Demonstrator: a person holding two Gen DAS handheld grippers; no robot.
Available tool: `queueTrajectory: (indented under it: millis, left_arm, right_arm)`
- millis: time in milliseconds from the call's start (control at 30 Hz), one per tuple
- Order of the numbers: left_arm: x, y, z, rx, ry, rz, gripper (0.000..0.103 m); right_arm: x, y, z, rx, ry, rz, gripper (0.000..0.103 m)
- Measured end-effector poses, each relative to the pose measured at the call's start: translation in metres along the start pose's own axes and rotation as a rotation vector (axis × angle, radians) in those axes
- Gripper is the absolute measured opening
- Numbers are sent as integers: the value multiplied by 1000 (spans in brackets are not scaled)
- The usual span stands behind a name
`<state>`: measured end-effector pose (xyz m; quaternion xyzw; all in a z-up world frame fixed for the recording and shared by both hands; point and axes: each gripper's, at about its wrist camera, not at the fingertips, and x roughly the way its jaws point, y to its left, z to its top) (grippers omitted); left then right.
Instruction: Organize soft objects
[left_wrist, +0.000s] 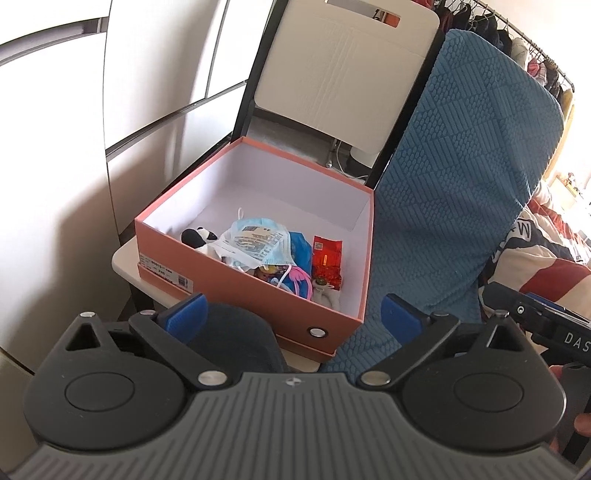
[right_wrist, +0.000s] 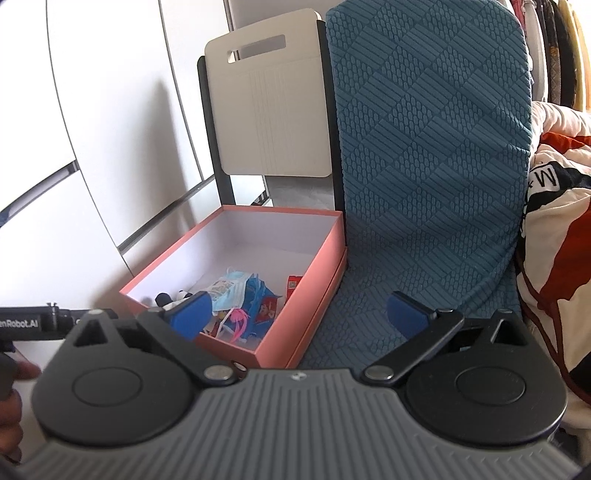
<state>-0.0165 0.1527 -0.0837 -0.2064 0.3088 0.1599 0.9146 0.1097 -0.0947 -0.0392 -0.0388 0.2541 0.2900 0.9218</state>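
Note:
An open salmon-pink box (left_wrist: 258, 295) (right_wrist: 306, 258) stands on a pale chair seat. Inside lie a black-and-white plush toy (left_wrist: 197, 238), a blue face mask pack (left_wrist: 258, 243) (right_wrist: 229, 290), a red packet (left_wrist: 327, 264), a blue bag (right_wrist: 264, 302) and a pink item (left_wrist: 297, 275). My left gripper (left_wrist: 293, 315) is open and empty, just in front of the box's near corner. My right gripper (right_wrist: 297, 310) is open and empty, over the box's near right edge and the blue chair seat. A dark soft item (left_wrist: 236, 334) lies under the left gripper's left finger.
A blue textured chair (left_wrist: 461, 184) (right_wrist: 432, 166) stands right of the box. The pale chair's backrest (left_wrist: 347, 74) (right_wrist: 269, 110) rises behind the box. White cabinet doors (left_wrist: 55, 147) are at left. A patterned quilt (right_wrist: 561, 240) and hanging clothes (left_wrist: 517, 40) are at right.

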Motion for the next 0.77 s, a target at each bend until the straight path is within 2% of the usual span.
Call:
queueTrajectory:
  millis: [100,767]
  left_arm:
    - [-1,-4,-1,19,-13,9,102]
    - [-2,-1,0,-25,-10,-2,102]
  right_arm:
    - [0,1,0,-2,4,3,103]
    - [1,1,0,-2,6,0,103]
